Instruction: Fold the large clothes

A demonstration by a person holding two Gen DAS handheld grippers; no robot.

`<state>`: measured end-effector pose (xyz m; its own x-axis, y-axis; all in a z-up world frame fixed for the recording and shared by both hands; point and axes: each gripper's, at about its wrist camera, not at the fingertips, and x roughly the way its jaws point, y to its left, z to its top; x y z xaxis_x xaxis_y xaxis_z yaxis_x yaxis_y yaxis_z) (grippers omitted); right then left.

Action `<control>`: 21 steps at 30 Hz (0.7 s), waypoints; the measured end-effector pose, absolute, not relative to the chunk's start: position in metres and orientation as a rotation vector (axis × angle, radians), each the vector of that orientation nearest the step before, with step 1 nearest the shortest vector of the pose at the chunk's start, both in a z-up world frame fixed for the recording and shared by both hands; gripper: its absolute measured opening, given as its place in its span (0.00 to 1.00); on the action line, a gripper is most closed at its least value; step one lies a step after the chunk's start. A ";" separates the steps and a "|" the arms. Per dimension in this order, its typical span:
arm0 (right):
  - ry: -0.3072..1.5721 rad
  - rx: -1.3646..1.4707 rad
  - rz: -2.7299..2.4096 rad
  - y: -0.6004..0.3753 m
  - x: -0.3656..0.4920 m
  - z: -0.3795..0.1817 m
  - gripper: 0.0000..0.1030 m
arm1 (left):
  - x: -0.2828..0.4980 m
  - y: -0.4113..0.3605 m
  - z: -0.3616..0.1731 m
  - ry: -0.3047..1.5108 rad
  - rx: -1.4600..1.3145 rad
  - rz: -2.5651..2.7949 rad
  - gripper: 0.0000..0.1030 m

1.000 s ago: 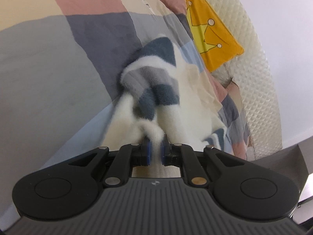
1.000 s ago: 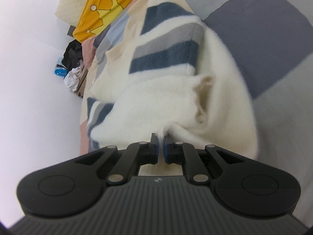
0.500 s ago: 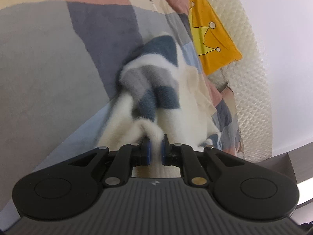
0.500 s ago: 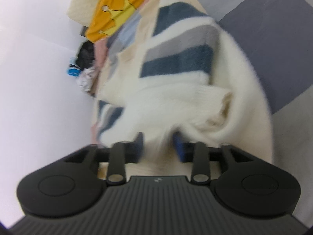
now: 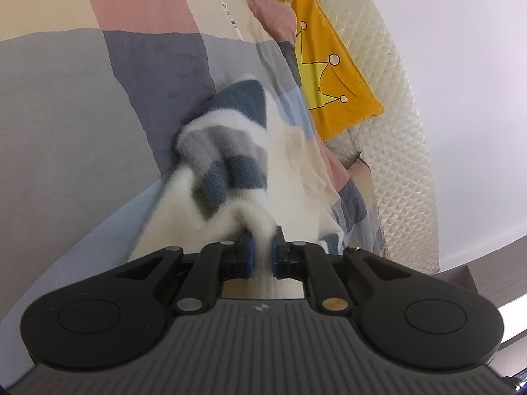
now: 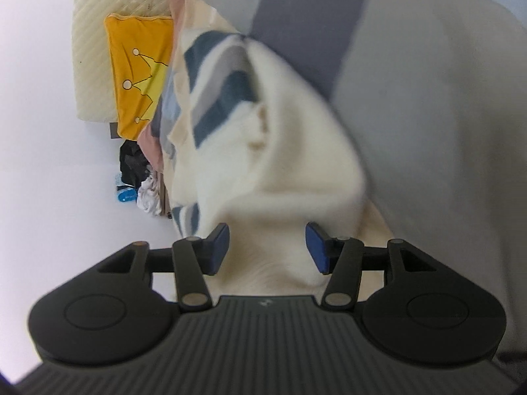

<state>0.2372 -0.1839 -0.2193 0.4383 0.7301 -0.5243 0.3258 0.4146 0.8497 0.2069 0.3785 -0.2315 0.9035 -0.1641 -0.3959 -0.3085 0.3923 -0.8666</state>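
In the left wrist view, the left gripper (image 5: 262, 254) is pinching a bunched fold of the fluffy white sweater (image 5: 230, 177), its jaws clamped tight on the fabric. The sweater, with blue and grey stripes, is lying crumpled on the patchwork bedspread (image 5: 82, 115). Only this view is showing the grip itself and how the fabric is trailing away from it in a twisted ridge. A yellow crown pillow (image 5: 329, 75) is leaning beyond the bed.

In the right wrist view, the right gripper (image 6: 267, 248) is standing with its jaws apart; they have just been opening, and the white fabric is lying loosely between them, not pressed by either pad. This view alone is showing the sweater's broad body and a pile of dark clothes (image 6: 135, 164) on the floor.

To do this step well, I judge the right gripper should be retaking a clean edge while the left is keeping tension, so the fold is landing flat rather than bunched.
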 end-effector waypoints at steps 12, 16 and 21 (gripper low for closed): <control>1.041 1.077 0.285 -0.184 0.206 -0.204 0.82 | 0.186 0.376 -0.223 0.437 -1.148 0.091 0.12; 1.062 1.137 0.358 -0.174 0.208 -0.208 0.82 | 0.177 0.373 -0.219 0.433 -1.140 0.084 0.12; 1.123 1.126 0.439 -0.144 0.217 -0.216 0.81 | 0.164 0.371 -0.214 0.429 -1.142 0.077 0.12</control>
<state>0.2172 -0.1439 -0.2160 0.4235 0.7666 -0.4827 0.2365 0.4208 0.8758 0.1642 0.3705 -0.2145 0.9163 -0.1564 -0.3687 -0.2752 0.4229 -0.8634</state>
